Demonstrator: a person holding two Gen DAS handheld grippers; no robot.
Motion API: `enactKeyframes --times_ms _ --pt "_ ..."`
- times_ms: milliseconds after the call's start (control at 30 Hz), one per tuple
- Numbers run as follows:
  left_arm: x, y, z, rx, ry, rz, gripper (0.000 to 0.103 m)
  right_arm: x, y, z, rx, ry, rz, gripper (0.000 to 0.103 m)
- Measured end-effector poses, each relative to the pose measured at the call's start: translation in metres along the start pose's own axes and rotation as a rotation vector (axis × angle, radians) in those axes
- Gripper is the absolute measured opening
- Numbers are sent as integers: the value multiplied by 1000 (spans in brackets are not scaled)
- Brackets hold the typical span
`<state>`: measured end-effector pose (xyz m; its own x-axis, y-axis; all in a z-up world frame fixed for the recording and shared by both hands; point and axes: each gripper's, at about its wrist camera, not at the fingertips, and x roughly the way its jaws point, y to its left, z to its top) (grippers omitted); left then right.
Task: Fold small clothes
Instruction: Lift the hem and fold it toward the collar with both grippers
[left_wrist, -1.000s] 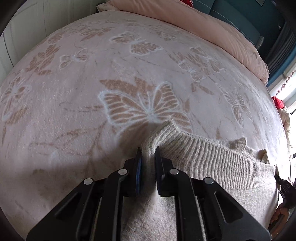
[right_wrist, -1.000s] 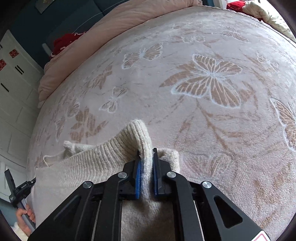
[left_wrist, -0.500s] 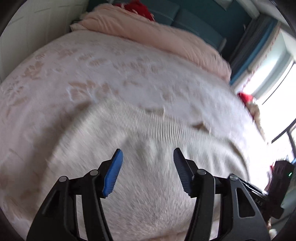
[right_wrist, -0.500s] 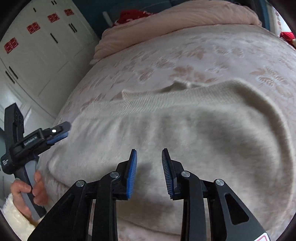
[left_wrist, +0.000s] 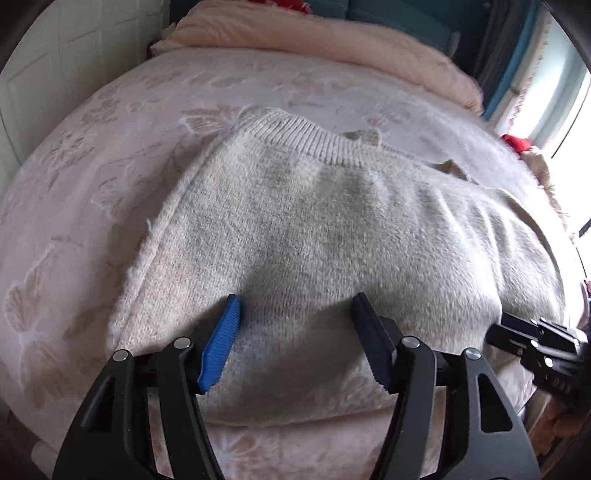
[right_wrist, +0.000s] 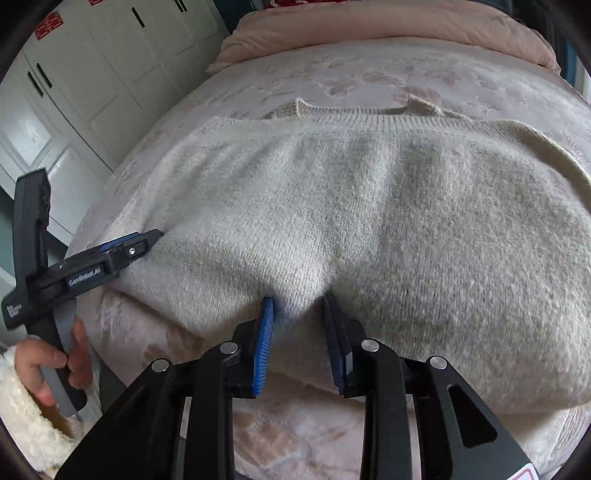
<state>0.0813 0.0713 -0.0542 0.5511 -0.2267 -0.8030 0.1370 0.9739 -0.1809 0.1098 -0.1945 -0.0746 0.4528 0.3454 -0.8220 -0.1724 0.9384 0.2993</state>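
A cream knitted sweater (left_wrist: 332, 229) lies folded on the pink butterfly blanket (left_wrist: 92, 177), its ribbed hem at the far edge. It also fills the right wrist view (right_wrist: 369, 221). My left gripper (left_wrist: 295, 306) is open wide and empty, over the sweater's near fold edge. My right gripper (right_wrist: 297, 302) is open and empty, its fingers either side of a small bulge of the near edge. The left gripper (right_wrist: 147, 240) also shows in the right wrist view by the sweater's left near corner; the right gripper's body (left_wrist: 535, 339) shows in the left wrist view.
A pink duvet (left_wrist: 332, 40) is bunched along the far side of the bed. White wardrobe doors (right_wrist: 92, 74) stand to the left. A red item (left_wrist: 517, 142) and a window are at the far right. The bed's near edge lies just below the grippers.
Both grippers let go of the ribbed hem they held a second ago, opened, and pulled back to the near side. The sweater now lies folded over and flat.
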Motion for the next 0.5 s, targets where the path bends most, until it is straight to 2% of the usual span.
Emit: enactKeyframes --times_ms 67,133,200,267,333,367,400,500 --pt "-8 -1 0 21 -5 5 59 -14 9 8 17 -18 24 29" --pt "-16 4 1 -20 -17 -11 58 -24 21 18 18 -37 75 29" --pt "-20 12 2 -77 -22 -22 58 -20 40 28 -28 -46 77 29" --pt "-18 15 2 -91 -11 -18 58 8 54 30 -69 17 72 29" --pt "-14 9 1 -30 -3 25 58 50 57 17 -93 129 49 29" --pt "-12 5 0 -5 4 53 58 48 59 12 -107 84 41 29" --pt "-11 5 1 1 8 64 58 45 61 11 -113 76 34 29" --pt "-29 7 10 -81 -13 47 58 26 56 16 -45 94 88 29"
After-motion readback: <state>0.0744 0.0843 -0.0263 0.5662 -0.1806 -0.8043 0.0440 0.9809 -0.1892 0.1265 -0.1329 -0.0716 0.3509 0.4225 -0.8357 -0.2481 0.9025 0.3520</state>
